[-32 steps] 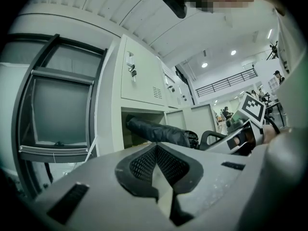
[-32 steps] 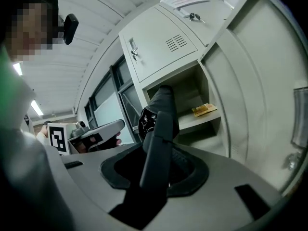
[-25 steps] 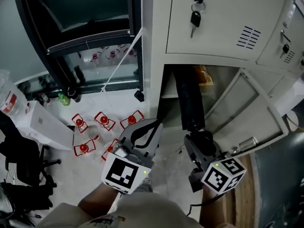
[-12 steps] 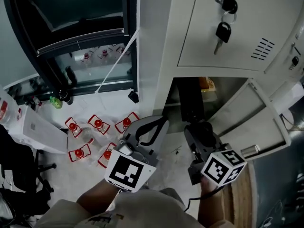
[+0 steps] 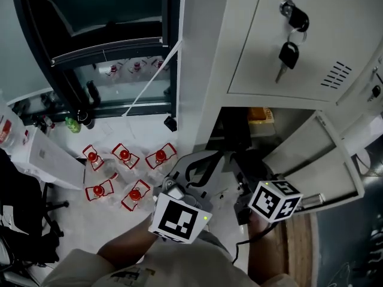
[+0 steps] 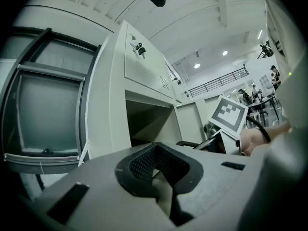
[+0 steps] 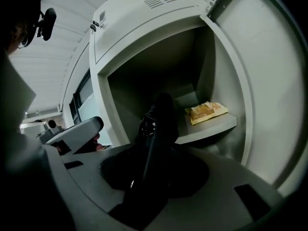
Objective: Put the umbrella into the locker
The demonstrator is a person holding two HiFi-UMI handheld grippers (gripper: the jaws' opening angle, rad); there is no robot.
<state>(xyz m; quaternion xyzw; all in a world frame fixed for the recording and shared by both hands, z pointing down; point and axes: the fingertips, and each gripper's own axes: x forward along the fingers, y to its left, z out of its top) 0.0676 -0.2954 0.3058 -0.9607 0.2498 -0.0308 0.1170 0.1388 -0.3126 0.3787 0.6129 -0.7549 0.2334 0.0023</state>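
Right gripper [image 7: 153, 153] pinches umbrella [image 7: 161, 112], far end already inside open locker [image 7: 130, 42] ahead. Left to do: push deeper, release. Left gripper [image 6: 156, 150] pressed together, empty.

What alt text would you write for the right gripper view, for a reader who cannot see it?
The right gripper holds a black folded umbrella in its jaws, pointing into an open locker. Inside, a yellow packet lies on a shelf; the door stands open at right.
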